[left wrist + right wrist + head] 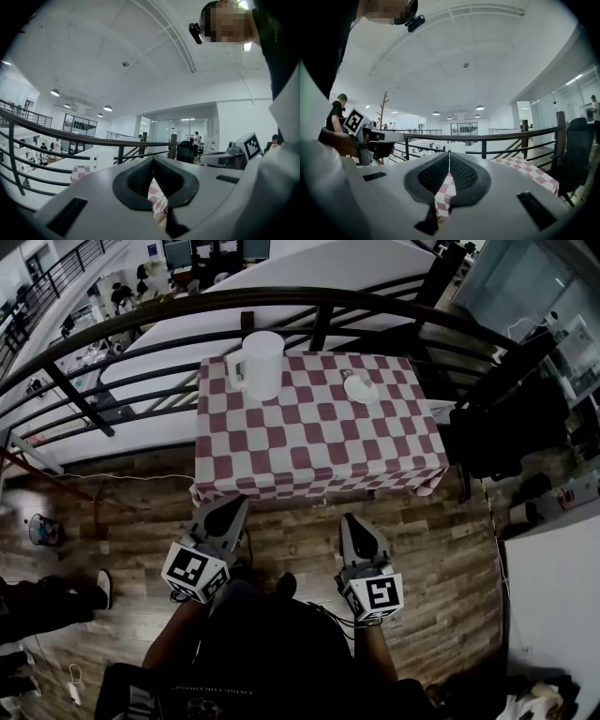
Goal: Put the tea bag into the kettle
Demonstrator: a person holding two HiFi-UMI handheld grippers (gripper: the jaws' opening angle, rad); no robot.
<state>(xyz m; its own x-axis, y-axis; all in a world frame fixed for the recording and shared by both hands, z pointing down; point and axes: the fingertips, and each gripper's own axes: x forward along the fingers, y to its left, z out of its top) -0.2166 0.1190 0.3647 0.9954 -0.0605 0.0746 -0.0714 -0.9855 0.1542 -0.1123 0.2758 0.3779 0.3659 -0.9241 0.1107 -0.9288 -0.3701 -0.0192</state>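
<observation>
A white kettle with a handle stands at the far left of a table under a red-and-white checked cloth. A small white dish holding what looks like the tea bag sits at the far right. Both grippers hang over the wooden floor, short of the table's near edge. My left gripper and my right gripper point toward the table. Each one is shut with nothing between its pads. In the left gripper view the left gripper aims over the cloth. The right gripper does the same.
A black curved railing runs behind the table, with a drop to a lower floor beyond it. Dark chairs and bags stand right of the table. A small fan and a person's legs are at the left. A white counter fills the right.
</observation>
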